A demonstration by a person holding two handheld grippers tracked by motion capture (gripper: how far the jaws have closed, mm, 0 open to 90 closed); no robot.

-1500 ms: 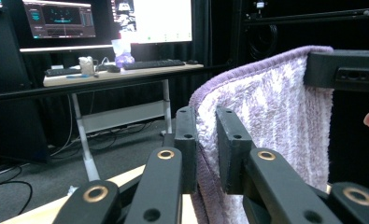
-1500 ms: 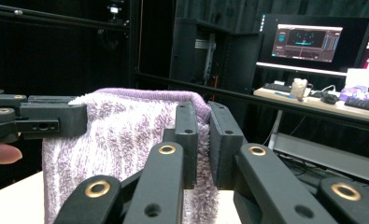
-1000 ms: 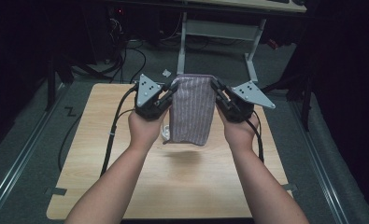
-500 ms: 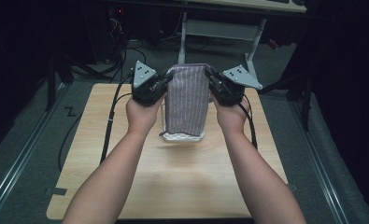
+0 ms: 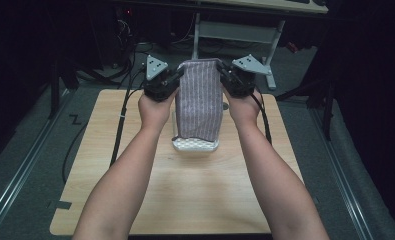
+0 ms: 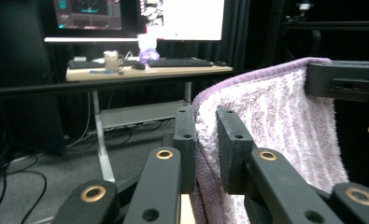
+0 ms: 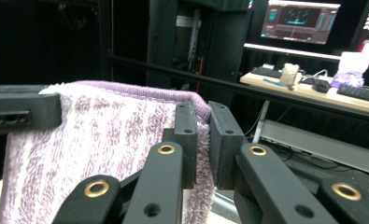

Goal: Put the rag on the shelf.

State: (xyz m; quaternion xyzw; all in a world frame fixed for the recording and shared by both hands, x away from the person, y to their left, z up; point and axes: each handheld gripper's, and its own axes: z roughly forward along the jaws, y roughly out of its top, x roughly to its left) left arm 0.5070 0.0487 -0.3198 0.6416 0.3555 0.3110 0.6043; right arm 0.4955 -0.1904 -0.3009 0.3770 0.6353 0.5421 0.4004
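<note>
A purple and white striped towel [image 5: 200,100] hangs upright above the wooden table [image 5: 185,190], folded, with its lower edge just over a white ribbed item [image 5: 195,145] on the tabletop. My left gripper [image 5: 179,76] is shut on the towel's top left corner [image 6: 205,135]. My right gripper [image 5: 223,73] is shut on the top right corner [image 7: 202,140]. In the left gripper view the right gripper's jaw [image 6: 345,81] shows at the towel's far edge. In the right gripper view the left gripper's jaw [image 7: 23,114] shows at the other edge.
A desk frame [image 5: 235,30] stands behind the table, on dark floor with cables [image 5: 120,125]. Monitors [image 6: 140,14] and a keyboard [image 6: 180,62] sit on a far desk. Bare tabletop lies in front of the white item.
Both grippers have lifted the towel higher and farther from the person. The white ribbed item under its lower edge has come into sight.
</note>
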